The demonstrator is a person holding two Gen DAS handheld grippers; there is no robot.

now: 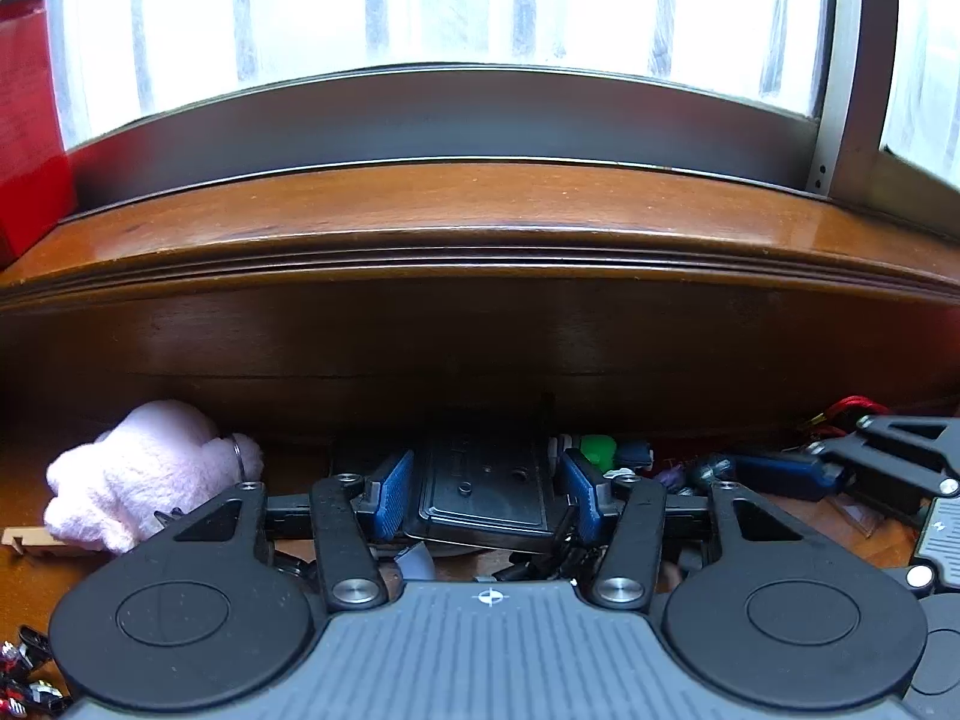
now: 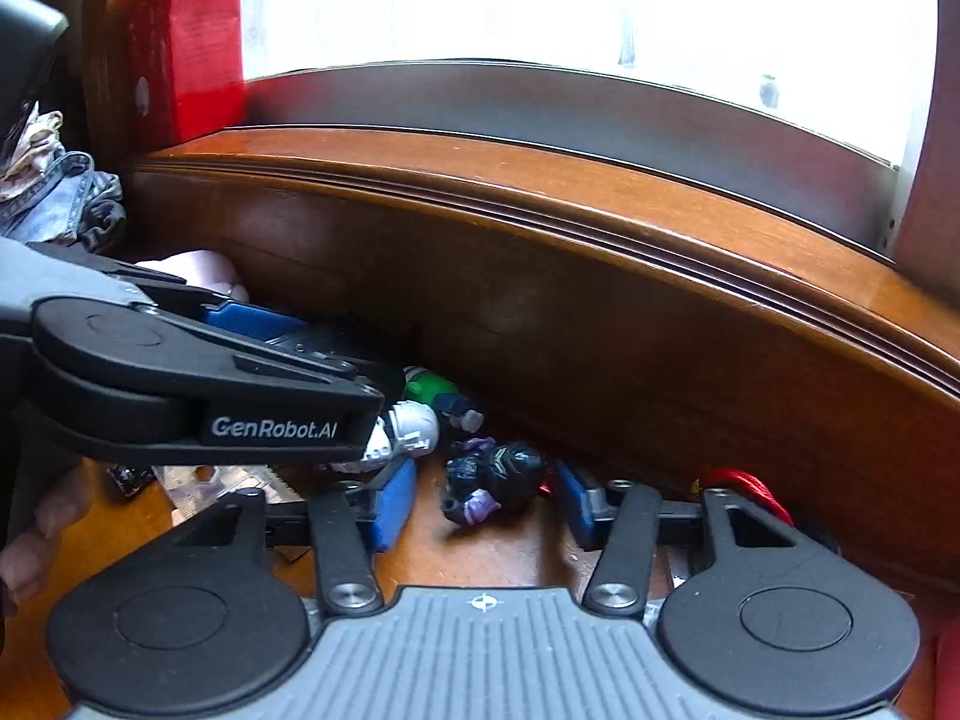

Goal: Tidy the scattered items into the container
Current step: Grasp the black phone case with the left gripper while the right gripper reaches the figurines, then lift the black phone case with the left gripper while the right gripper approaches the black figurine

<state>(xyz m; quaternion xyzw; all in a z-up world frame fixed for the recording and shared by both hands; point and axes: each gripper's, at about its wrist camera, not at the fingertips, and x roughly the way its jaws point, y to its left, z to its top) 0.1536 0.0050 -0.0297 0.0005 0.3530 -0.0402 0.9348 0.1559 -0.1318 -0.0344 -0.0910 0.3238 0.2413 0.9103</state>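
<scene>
Left gripper [image 1: 483,495]: blue pads clamped on the two sides of a flat black plastic case [image 1: 480,489], which sits low against the foot of the wooden ledge [image 1: 480,324]. Grip looks square; case not visibly lifted.

Right gripper [image 2: 480,507]: jaws part-way in, straddling a small dark toy figure [image 2: 495,480] lying on the wooden tabletop [image 2: 468,546]. Visible gap between each pad and the figure, so not yet gripped.

Just beyond the dark figure: a white toy figure [image 2: 408,429] and a green toy figure [image 2: 435,387], lying close together near the ledge. A red cord [image 2: 750,489] lies right of the right-hand pad, touching or nearly so; cannot tell which.

Left side, near the ledge: pink plush toy [image 1: 147,471]. Further back on the sill, a red box [image 2: 189,48] by the window [image 1: 450,12].

Container: not identifiable in either view. The black case may be a lid or tray, but that is a guess.

Step in hand, as judged: pickup phase, both hands engaged, one item secured and one about to be.

Next move calls for closing the right pads fully on the dark figure without catching the red cord, then lifting both clear of the ledge overhang.
</scene>
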